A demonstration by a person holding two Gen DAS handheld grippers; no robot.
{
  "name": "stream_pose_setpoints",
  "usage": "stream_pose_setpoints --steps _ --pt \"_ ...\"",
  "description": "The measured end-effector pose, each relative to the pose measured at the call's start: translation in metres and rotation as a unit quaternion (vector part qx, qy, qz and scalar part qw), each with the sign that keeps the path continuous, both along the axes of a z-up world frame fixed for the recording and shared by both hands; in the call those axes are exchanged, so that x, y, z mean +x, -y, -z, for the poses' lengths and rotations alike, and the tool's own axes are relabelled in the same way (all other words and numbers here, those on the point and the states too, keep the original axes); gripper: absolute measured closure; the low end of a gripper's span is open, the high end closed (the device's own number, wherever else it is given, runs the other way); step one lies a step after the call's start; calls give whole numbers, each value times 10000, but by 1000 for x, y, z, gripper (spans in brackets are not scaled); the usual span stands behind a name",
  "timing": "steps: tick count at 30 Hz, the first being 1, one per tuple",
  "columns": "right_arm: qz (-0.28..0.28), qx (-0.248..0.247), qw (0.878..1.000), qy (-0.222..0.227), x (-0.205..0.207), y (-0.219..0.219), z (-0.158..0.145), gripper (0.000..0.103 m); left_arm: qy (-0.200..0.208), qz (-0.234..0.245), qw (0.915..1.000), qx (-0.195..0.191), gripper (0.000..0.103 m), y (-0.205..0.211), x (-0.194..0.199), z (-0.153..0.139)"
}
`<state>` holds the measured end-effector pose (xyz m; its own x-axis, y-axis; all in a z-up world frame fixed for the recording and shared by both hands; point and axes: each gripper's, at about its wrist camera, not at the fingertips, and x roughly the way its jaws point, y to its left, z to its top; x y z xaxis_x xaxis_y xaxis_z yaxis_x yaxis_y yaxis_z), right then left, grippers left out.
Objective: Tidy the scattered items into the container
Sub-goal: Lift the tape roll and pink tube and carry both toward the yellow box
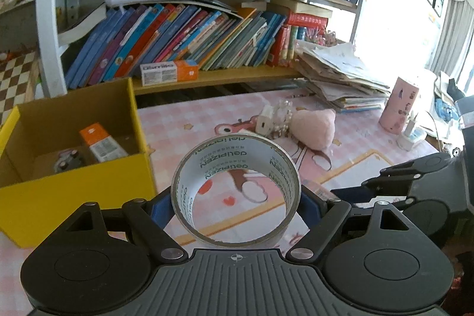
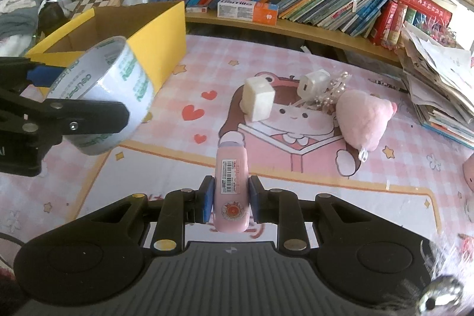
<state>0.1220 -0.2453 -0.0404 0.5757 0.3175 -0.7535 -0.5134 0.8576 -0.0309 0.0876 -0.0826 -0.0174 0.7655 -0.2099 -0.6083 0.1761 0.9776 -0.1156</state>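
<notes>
Left gripper (image 1: 237,197) clamps the tape roll (image 1: 237,191) beside the yellow box (image 1: 74,197); right gripper (image 2: 230,197) pinches a pink tube (image 2: 231,182); both likely need lowering in.

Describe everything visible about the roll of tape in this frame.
The tape roll is a wide ring of clear, glossy packing tape on a pale core printed with green lettering. The left gripper is shut on it, blue pads pressing opposite outer sides. It is held in the air, its opening facing the left wrist camera, so the pink mat shows through. In the right wrist view it hangs tilted beside the yellow box, not in it.
</notes>
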Motion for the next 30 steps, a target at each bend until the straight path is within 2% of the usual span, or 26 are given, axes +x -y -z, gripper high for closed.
stream_pose_setpoints --steps 18,30 --pt "-318 20 9991 -285 -36 -75 -1 80 -67 77 9998 -157 18 -69 -33 3" --pt "-800 -1 9964 -266 -50 -125 -2 80 -9 -211 9996 -210 18 -113 -53 2"
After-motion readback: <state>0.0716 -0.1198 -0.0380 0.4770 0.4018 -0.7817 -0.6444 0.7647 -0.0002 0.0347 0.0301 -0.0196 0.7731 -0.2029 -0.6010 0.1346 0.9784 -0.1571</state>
